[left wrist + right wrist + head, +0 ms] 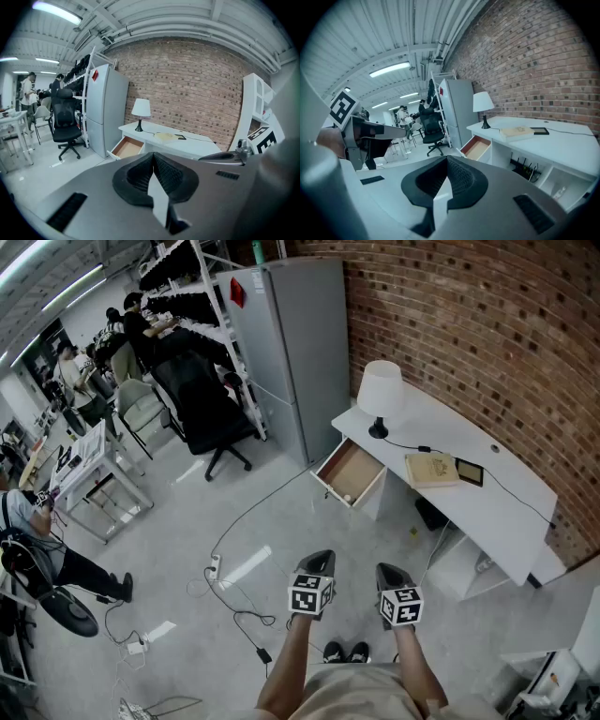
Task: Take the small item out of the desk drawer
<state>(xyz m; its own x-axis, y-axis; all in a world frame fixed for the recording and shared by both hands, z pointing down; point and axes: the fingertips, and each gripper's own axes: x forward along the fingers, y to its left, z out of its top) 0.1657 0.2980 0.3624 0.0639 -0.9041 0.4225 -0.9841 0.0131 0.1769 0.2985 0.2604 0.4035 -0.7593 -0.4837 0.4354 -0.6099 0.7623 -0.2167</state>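
Drawer [352, 472] open, small item [346, 498] inside; left tongs [319, 559], right tongs [389, 570] clenched, empty.

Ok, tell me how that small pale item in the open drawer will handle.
The small pale item looks tiny against the drawer, so it is probably light. It seems roundish, so a nudge may roll it, though it is too small to be sure. It lies near the drawer's front wall, which may hamper a grasp.
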